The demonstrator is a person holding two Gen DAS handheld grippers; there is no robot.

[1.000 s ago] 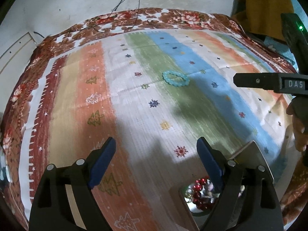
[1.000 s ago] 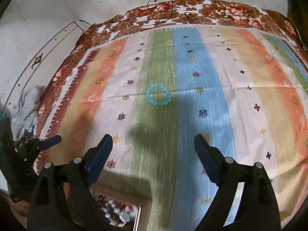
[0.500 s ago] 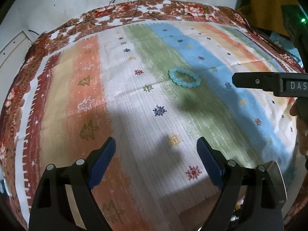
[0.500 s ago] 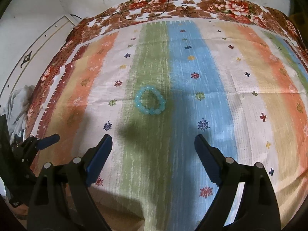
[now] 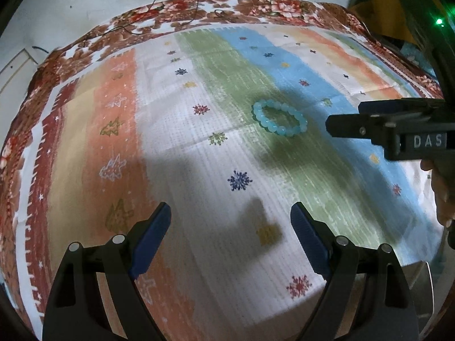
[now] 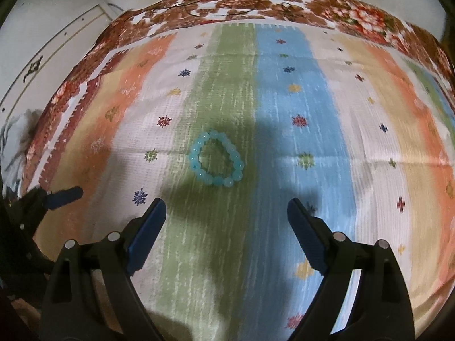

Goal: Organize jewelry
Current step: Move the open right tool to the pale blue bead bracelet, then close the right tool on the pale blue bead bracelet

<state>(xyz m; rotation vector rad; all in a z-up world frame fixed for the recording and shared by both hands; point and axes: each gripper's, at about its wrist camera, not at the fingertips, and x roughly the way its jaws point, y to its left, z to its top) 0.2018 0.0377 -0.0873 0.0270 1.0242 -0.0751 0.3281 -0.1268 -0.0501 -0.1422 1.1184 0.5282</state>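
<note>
**Blue bead bracelet lies untouched between two spread grippers**

A pale blue bead bracelet (image 6: 216,159) lies flat on the striped cloth (image 6: 335,147), closed in a rough loop on the green stripe, right at its border with the blue stripe. In the right wrist view it sits just above the centre of the frame, slightly left of the midline, ahead of the gap between the fingers and apart from both of them.

The right gripper (image 6: 226,207) holds its jaws wide, with nothing between the blue pads (image 6: 146,236); they hang over the green and blue stripes in the lower half of the frame. Its shadow falls on the cloth just below the bracelet.

The left gripper (image 5: 231,213) is likewise spread and empty. Its pads frame the white stripe in the lower part of the left wrist view. There the bracelet (image 5: 280,117) shows in the upper right of centre, well away from the left fingers. The black body of the right gripper (image 5: 392,126) reaches in from the right edge of that frame, its tip near the bracelet but not touching it.

A dark cable (image 5: 182,5) trails across the floral border at the top of the cloth.
</note>
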